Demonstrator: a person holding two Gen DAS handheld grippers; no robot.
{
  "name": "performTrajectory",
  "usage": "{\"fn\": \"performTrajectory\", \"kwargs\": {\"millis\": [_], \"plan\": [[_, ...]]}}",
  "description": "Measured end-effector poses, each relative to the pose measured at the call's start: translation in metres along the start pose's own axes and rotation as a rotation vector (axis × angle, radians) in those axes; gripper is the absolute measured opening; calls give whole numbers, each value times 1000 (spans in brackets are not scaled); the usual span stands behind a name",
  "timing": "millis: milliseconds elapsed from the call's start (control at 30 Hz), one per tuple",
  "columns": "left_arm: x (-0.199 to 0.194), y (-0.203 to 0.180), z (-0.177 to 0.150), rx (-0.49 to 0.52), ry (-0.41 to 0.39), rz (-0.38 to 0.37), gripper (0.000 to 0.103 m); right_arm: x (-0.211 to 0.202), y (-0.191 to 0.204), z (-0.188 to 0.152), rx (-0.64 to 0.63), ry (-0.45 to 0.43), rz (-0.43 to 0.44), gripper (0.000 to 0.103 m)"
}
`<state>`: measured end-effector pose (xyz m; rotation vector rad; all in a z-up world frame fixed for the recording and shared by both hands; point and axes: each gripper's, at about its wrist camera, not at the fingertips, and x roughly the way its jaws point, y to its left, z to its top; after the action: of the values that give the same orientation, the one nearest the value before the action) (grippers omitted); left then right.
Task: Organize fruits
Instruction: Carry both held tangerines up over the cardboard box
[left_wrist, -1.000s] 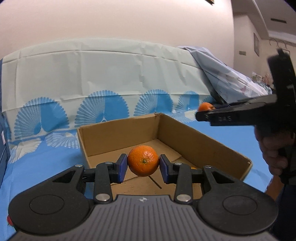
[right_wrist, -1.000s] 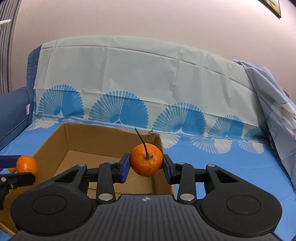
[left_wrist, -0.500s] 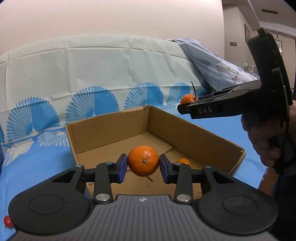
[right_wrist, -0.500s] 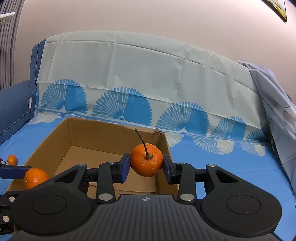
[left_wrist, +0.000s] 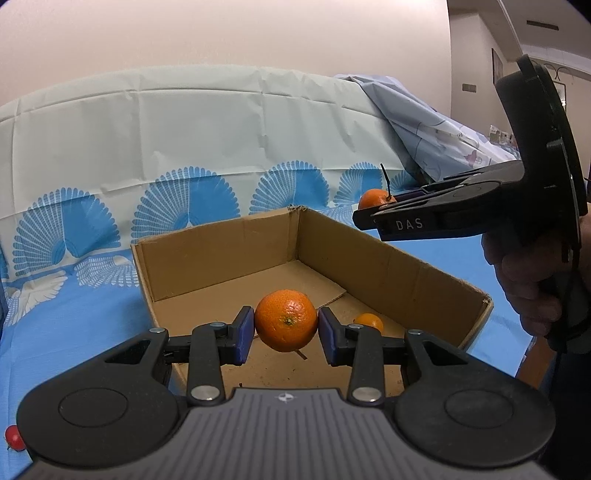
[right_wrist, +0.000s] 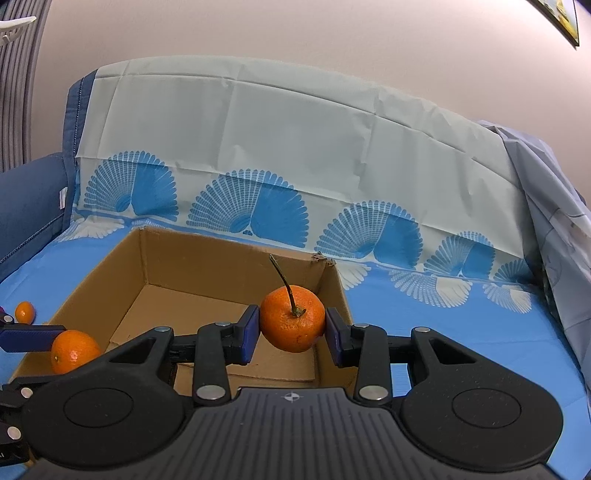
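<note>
Claws (left_wrist: 286, 334) (right_wrist: 291, 330) each clamped on a tangerine (left_wrist: 285, 319) (right_wrist: 292, 318) over the box (left_wrist: 388, 266), small fruit (left_wrist: 367, 320) perhaps half hidden.

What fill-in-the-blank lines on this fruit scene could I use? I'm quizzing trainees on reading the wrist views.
1. Each gripper holds one ____.
2. The fruit in the right gripper has a long ____ sticking up.
3. Both grippers hang over an open cardboard ____.
4. The fruit in the left gripper is held above the small orange lying ____ the box.

Missing words: orange; stem; box; in
</note>
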<state>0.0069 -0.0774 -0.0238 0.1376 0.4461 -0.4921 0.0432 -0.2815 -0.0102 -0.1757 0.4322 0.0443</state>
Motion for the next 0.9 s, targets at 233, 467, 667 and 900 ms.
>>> {"fn": "performTrajectory", "kwargs": {"millis": [233,467,667,900], "plan": [[1,-1,0,-2,1,-1,42,2,1,1,-3,2,5,39],[2,-1,-1,-6,1,-3,42,4,4,2,-11,3,9,39],[3,-2,-1,-3,0,-7,42,4,4,2,-11,4,9,39],[3,-2,-1,-3,-1,-6,42,4,4,2,-11,6,7,39]]}}
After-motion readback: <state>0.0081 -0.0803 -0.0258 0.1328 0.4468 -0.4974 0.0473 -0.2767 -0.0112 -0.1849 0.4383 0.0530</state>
